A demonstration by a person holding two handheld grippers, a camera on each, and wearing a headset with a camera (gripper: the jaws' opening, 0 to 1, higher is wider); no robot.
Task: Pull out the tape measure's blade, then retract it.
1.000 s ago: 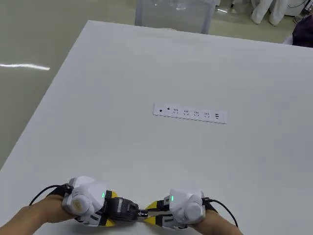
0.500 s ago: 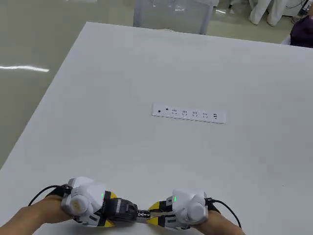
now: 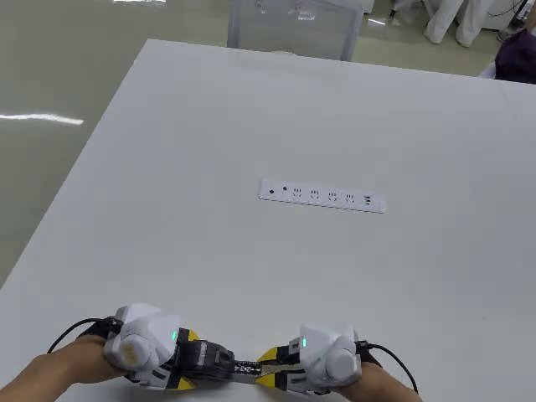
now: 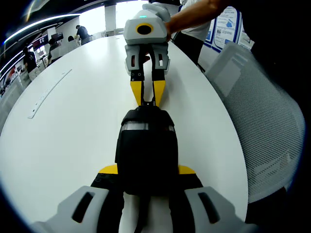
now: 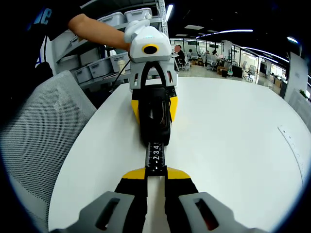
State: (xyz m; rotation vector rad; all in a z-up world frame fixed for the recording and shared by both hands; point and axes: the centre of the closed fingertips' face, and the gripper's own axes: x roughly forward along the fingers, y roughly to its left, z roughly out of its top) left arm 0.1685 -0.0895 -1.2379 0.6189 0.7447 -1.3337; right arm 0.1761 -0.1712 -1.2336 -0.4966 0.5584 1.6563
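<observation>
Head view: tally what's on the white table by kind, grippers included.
Tape measure: 1
Power strip: 1
Grippers: 2 (left gripper, right gripper)
Total: 4

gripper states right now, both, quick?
Left gripper: shut on the tape measure.
Right gripper: shut on the blade.

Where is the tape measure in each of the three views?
Head view: tape measure at the bottom edge, between left gripper and right gripper.
Left gripper view: centre, clamped by this gripper.
Right gripper view: upper centre, blade running down to this gripper.
Shared landmark: white power strip.
</observation>
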